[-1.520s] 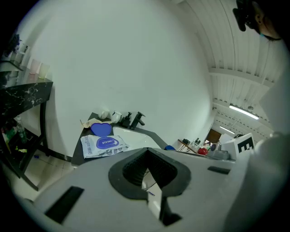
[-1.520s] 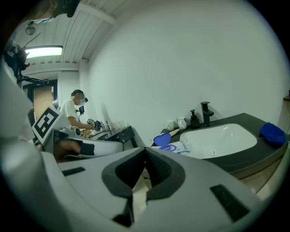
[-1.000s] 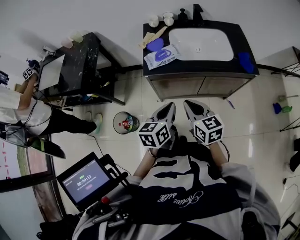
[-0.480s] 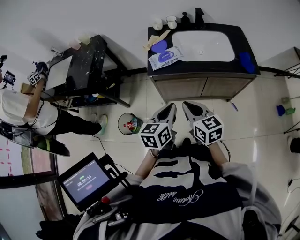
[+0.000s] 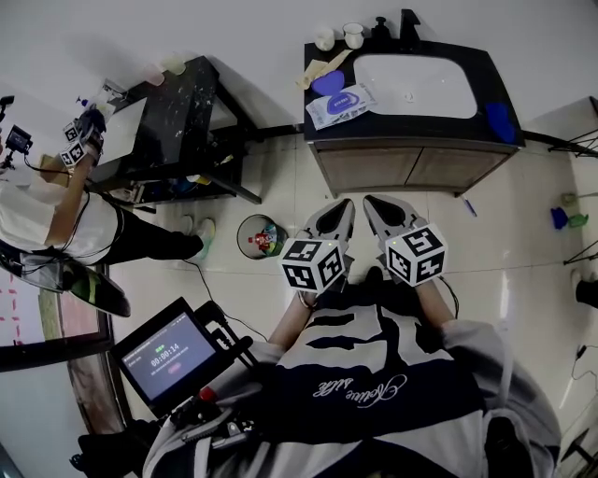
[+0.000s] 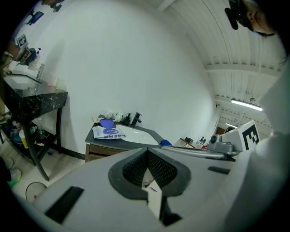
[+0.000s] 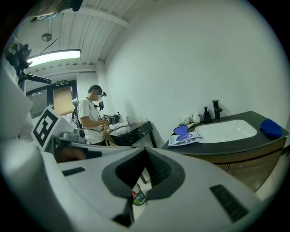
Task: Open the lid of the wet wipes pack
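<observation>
The wet wipes pack [image 5: 341,103] is white with a blue label. It lies flat on the dark vanity counter [image 5: 404,126], left of the white sink [image 5: 416,86], and its lid looks closed. It also appears far off in the left gripper view [image 6: 108,132] and in the right gripper view [image 7: 185,139]. Both grippers hang side by side over the floor, well short of the vanity. My left gripper [image 5: 338,213] has its jaws together with nothing between them [image 6: 147,152]. My right gripper [image 5: 376,209] is likewise shut and holds nothing [image 7: 145,152].
A blue heart-shaped item [image 5: 329,84], cups [image 5: 324,39] and a black faucet [image 5: 409,21] share the counter, with a blue cloth [image 5: 495,119] at its right end. A round bin [image 5: 257,236] stands on the floor. Another person [image 5: 56,205] works at a black marble table [image 5: 173,121]. A monitor [image 5: 168,353] is at lower left.
The vanity has shifted slightly right and up in the head view. The other person has raised the hands over the marble table. Both grippers stay shut and level.
</observation>
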`<state>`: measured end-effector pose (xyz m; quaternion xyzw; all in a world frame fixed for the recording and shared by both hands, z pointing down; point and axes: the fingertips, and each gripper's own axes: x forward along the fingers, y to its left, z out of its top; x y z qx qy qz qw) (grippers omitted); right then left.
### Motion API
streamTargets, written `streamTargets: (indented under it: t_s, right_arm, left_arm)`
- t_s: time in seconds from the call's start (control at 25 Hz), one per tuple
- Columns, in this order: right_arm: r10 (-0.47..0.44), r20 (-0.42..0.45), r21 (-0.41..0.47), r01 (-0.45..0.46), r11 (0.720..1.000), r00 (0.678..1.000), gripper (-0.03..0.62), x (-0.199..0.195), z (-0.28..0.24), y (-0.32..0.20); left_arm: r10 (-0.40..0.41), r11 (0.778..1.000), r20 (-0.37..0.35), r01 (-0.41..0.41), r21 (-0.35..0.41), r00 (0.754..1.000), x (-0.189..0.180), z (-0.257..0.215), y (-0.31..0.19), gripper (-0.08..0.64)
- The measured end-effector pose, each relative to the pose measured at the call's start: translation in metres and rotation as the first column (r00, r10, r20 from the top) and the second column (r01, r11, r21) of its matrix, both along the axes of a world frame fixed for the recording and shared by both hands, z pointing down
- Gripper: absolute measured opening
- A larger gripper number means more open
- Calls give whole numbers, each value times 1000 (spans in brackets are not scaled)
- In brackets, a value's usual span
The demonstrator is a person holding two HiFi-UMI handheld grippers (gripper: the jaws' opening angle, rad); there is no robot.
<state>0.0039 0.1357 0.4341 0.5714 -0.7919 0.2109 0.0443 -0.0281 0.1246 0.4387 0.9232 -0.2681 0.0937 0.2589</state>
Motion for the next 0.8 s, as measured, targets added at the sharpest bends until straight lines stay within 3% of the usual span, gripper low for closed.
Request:
streamTargets:
  t_s: [0.8]
  right_arm:
    - [34,-3,-12,-34,999,999,-1,-9,14,13]
  left_arm:
    - [37,999,-3,-37,-14,999,-8,15,11,-2]
